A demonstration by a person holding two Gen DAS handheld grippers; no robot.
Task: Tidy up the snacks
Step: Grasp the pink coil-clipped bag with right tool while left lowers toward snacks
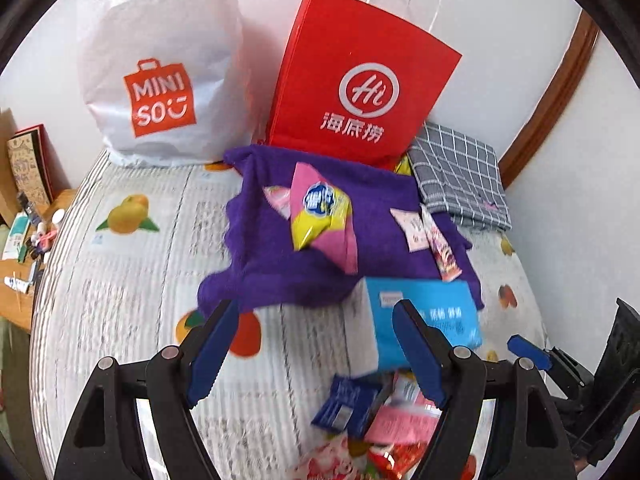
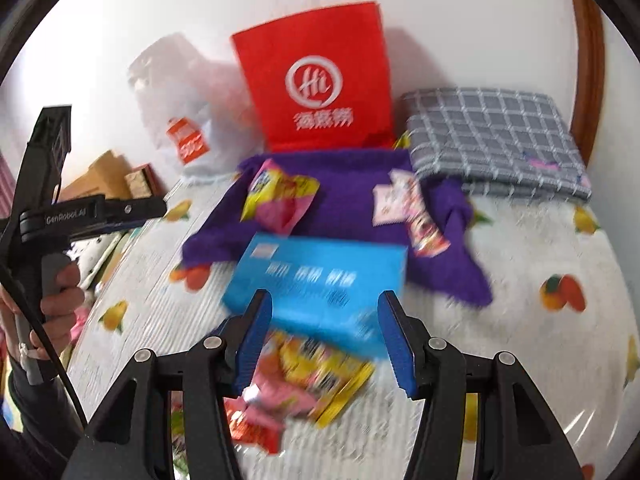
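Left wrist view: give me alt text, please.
An open left gripper hovers over a bed, empty, above a blue box and loose snack packets. Beyond, more packets lie on a purple cloth before a red paper bag and white plastic bag.

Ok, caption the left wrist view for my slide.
Open left tongs hover above a blue box and snack packets on a purple cloth.

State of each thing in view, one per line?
Left gripper: jaws open, empty.
Right gripper: jaws open, empty.
Red paper bag: upright against wall.
White plastic bag: full, upright.
Blue cardboard box: closed, lying flat.
Purple towel: rumpled, snacks on it.
Grey checked cloth: folded.
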